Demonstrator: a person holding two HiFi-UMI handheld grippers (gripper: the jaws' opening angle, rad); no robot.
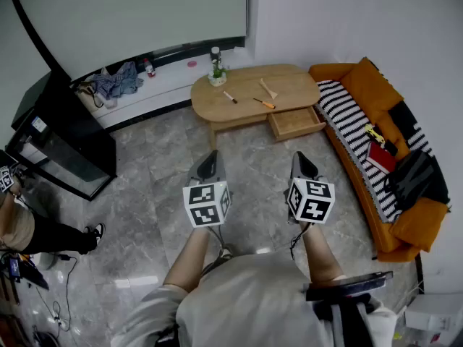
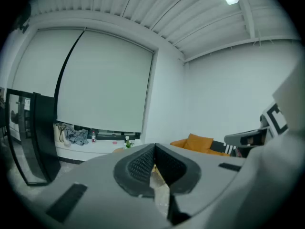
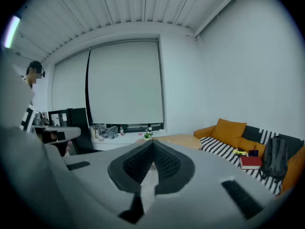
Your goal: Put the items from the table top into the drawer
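**Both tongs shut and empty, well apart from the table**

You hold the left tongs (image 1: 209, 165) and right tongs (image 1: 302, 163) side by side over the marble floor, each with its jaws pressed together and nothing between them. The oval wooden table (image 1: 296, 85) stands well ahead of both tips. On its top lie an orange-handled tool (image 1: 264, 103), a dark-handled tool (image 1: 230, 97) and a pale wooden piece (image 1: 268, 88), all closer to your right tongs' line, with a small potted plant (image 1: 216, 72) at the far left edge. The drawer (image 1: 296, 122) hangs pulled open under the table's right end, straight ahead of the right tongs.
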